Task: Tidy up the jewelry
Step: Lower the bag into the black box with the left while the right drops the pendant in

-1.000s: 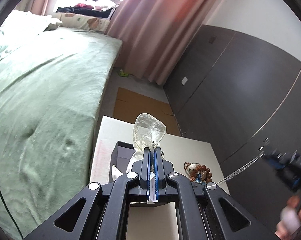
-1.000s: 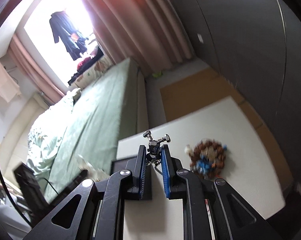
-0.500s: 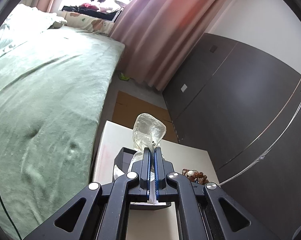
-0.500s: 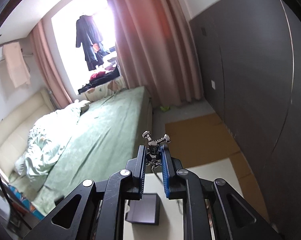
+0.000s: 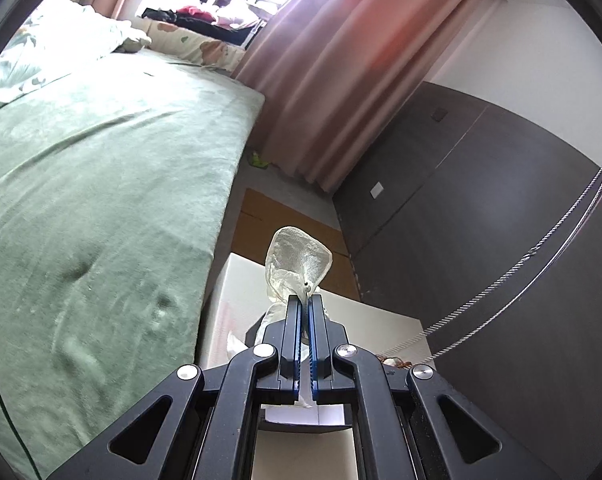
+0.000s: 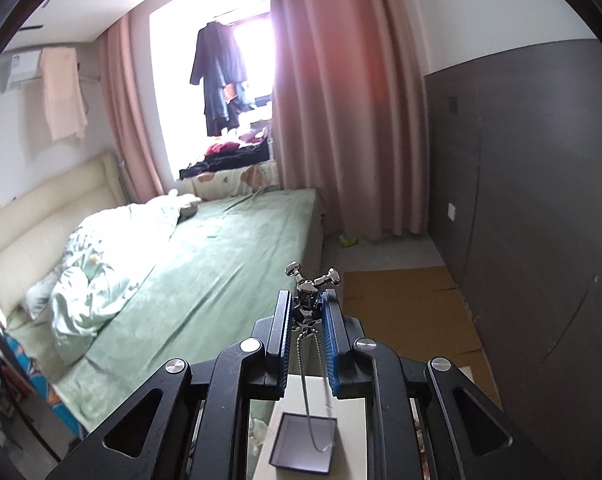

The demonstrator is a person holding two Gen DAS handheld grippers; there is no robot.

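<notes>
Silver pendant (image 6: 308, 307) sits clamped in your right gripper (image 6: 308, 312), lifted high so its chain (image 6: 517, 268) hangs straight over the box (image 6: 304, 442); your left gripper (image 5: 305, 312) pinches the clear bag (image 5: 299, 264) above the desk (image 5: 241, 292).

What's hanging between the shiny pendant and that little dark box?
Only the necklace's silver chain, running from the pendant in the right gripper down into the box, per right wrist view.
</notes>
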